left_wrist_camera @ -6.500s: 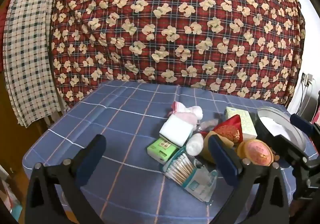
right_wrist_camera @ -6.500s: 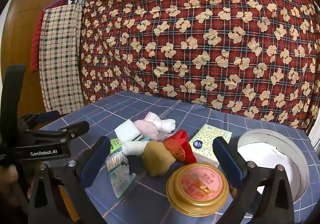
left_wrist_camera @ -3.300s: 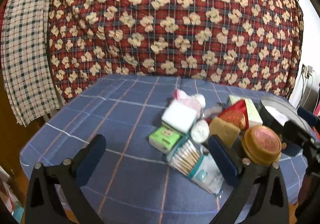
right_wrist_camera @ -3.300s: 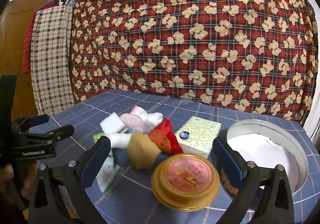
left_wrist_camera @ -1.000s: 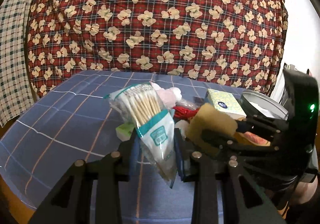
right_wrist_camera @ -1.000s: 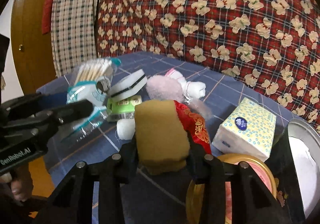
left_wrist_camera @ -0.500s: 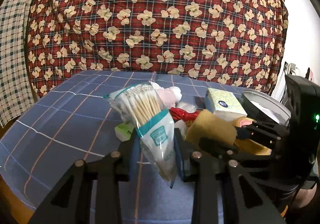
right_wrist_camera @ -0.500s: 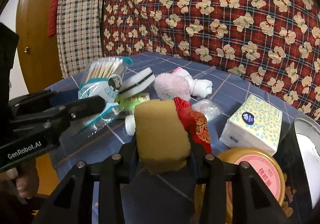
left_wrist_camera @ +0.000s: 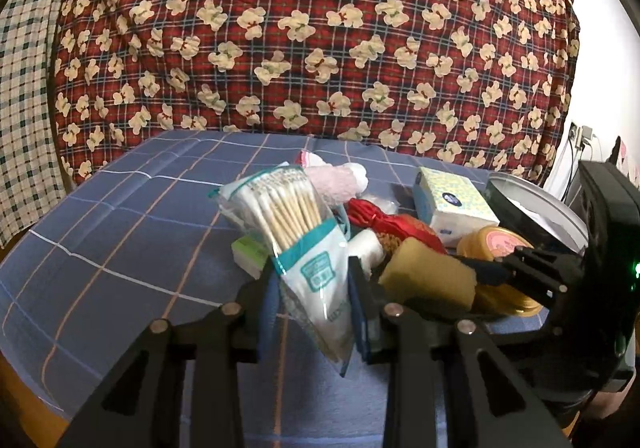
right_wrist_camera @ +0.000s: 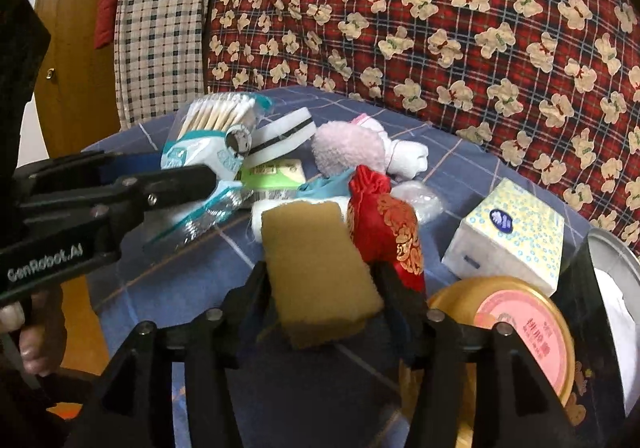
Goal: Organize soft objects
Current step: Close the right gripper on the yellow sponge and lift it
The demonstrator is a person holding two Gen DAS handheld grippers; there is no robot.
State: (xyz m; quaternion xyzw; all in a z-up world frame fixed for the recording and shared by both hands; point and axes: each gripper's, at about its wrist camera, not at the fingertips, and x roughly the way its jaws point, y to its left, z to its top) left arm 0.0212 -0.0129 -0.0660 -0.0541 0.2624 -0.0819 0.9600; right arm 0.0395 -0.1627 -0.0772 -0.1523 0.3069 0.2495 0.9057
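From the left wrist: your left gripper (left_wrist_camera: 316, 312) is clenched on the bag of cotton swabs (left_wrist_camera: 298, 232), gripping its lower, flat end so the swab heads stand up and clear of the pile. The bag is lifted off the blue checked tablecloth (left_wrist_camera: 120, 232), likely to free it from the heap of soft things behind it: a pink plush toy (left_wrist_camera: 334, 179), a red brocade pouch (left_wrist_camera: 384, 224) and a tissue pack (left_wrist_camera: 452, 203). To the right, your right gripper (left_wrist_camera: 476, 280) reaches in with a tan sponge (left_wrist_camera: 428, 280), held above a gold tin lid (left_wrist_camera: 500, 244).

From the right wrist: the right gripper (right_wrist_camera: 324, 288) has the sponge (right_wrist_camera: 316, 260) between its jaws, which are opening; the sponge looks uncompressed yet both pads appear to be touching its sides, so this reads as a release in progress over the table edge rather than a firm hold. Beside it sit the pouch (right_wrist_camera: 388, 224), the tissue pack (right_wrist_camera: 512, 236) and the tin lid (right_wrist_camera: 516, 336); a round metal bin (right_wrist_camera: 612, 248) stands at far right, a probable home for the soft items. The left gripper (right_wrist_camera: 200, 177) crosses at left with the swab bag (right_wrist_camera: 212, 135) raised.
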